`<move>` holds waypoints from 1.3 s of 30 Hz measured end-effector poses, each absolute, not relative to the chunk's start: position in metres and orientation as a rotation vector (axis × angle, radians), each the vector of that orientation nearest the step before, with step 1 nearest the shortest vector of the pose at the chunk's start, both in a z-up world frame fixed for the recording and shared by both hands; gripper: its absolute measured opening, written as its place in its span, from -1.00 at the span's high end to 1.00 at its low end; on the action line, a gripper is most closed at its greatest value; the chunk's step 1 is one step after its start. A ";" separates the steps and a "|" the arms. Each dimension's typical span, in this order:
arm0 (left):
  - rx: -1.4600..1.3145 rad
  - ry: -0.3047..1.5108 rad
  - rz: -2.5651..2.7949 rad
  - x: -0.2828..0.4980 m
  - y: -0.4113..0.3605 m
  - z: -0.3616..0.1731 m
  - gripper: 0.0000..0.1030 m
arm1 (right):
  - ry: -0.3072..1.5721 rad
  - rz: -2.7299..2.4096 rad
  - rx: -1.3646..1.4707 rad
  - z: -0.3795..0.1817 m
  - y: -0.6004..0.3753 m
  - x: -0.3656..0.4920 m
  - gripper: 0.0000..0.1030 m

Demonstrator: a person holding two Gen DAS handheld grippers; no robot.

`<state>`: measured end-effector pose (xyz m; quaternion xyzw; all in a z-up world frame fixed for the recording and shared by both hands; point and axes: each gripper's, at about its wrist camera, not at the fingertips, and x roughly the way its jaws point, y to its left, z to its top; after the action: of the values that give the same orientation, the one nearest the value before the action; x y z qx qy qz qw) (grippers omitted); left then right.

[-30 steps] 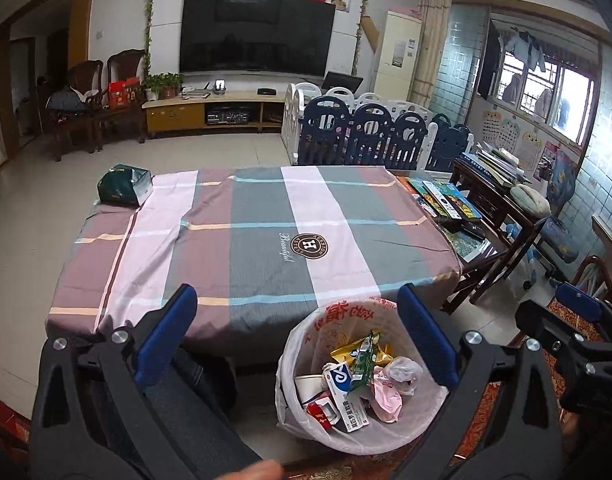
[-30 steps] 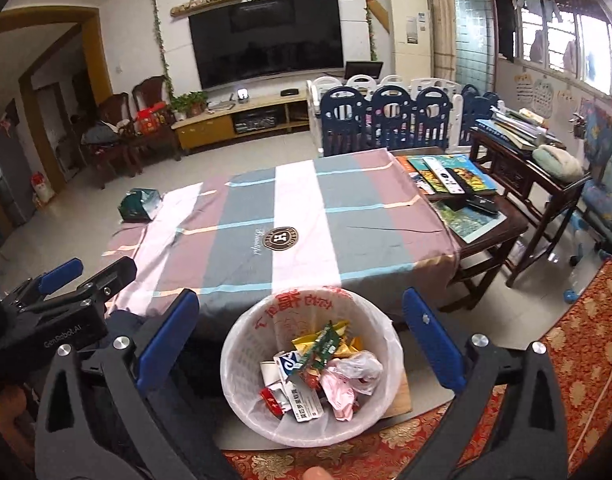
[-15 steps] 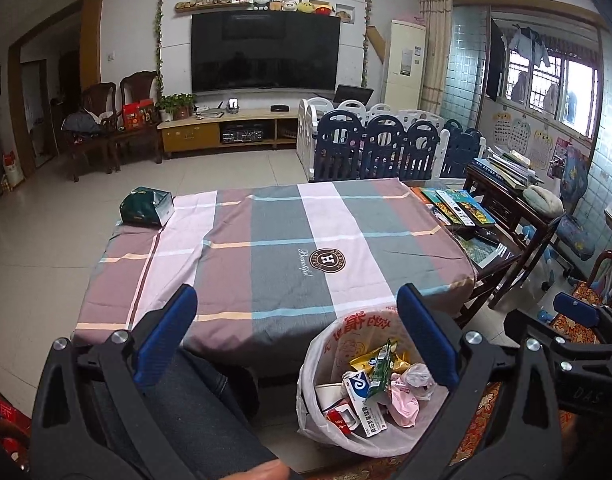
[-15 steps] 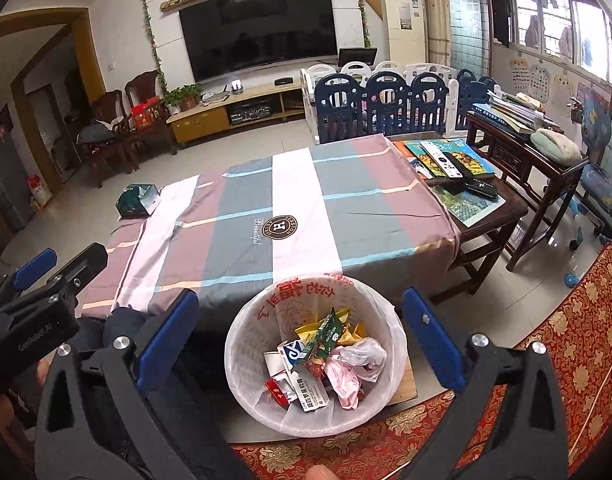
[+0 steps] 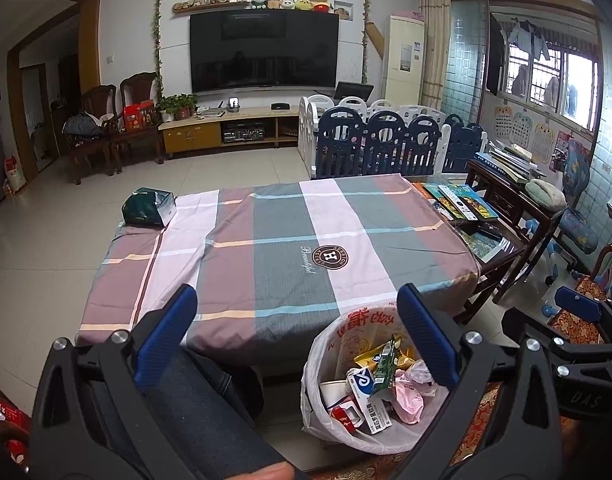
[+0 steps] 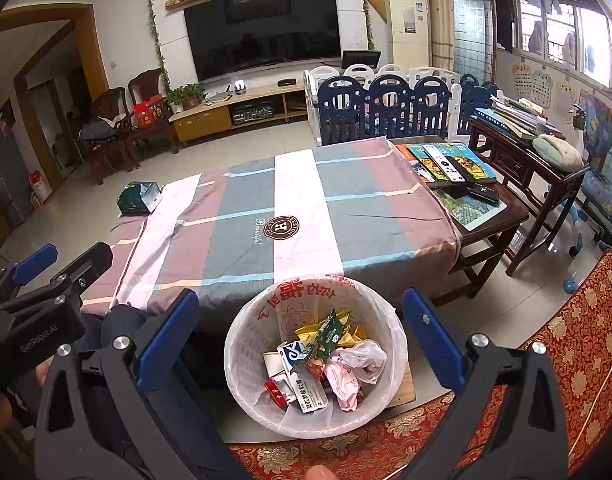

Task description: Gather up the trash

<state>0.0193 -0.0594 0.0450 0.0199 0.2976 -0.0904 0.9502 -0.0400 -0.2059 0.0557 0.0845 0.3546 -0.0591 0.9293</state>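
A white-lined waste bin (image 6: 242, 356) stands on the floor at the table's near edge, holding wrappers, cartons and crumpled bags (image 6: 325, 364). It also shows in the left wrist view (image 5: 317, 364). My right gripper (image 6: 302, 312) is open and empty, held above the bin. My left gripper (image 5: 298, 304) is open and empty, to the left of the bin, over the table's front edge. A dark green box (image 5: 148, 207) lies at the far left corner of the striped tablecloth (image 5: 282, 236). The box also shows in the right wrist view (image 6: 138, 198).
A dark wooden side table (image 6: 477, 216) with books and remotes adjoins the table on the right. A red patterned rug (image 6: 577, 344) covers the floor at right. A playpen fence (image 5: 385, 140) and TV stand (image 5: 226, 132) are behind. My legs (image 5: 186, 400) are under the table edge.
Both grippers have risen and pulled back, so the table and bin look lower and farther. Both stay open and empty. The bin's contents are unchanged.
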 end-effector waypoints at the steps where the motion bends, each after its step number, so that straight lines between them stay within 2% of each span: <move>1: 0.040 0.606 -0.185 0.019 -0.059 0.045 -0.93 | 0.726 -0.121 0.173 0.056 -0.206 -0.040 -0.93; 39: 0.045 0.604 -0.180 0.020 -0.058 0.041 -0.94 | 0.730 -0.123 0.176 0.054 -0.206 -0.040 -0.93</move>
<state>0.0196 -0.0580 0.0410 0.0219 0.2970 -0.0884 0.9505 -0.0399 -0.2056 0.0542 0.0859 0.3562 -0.0600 0.9285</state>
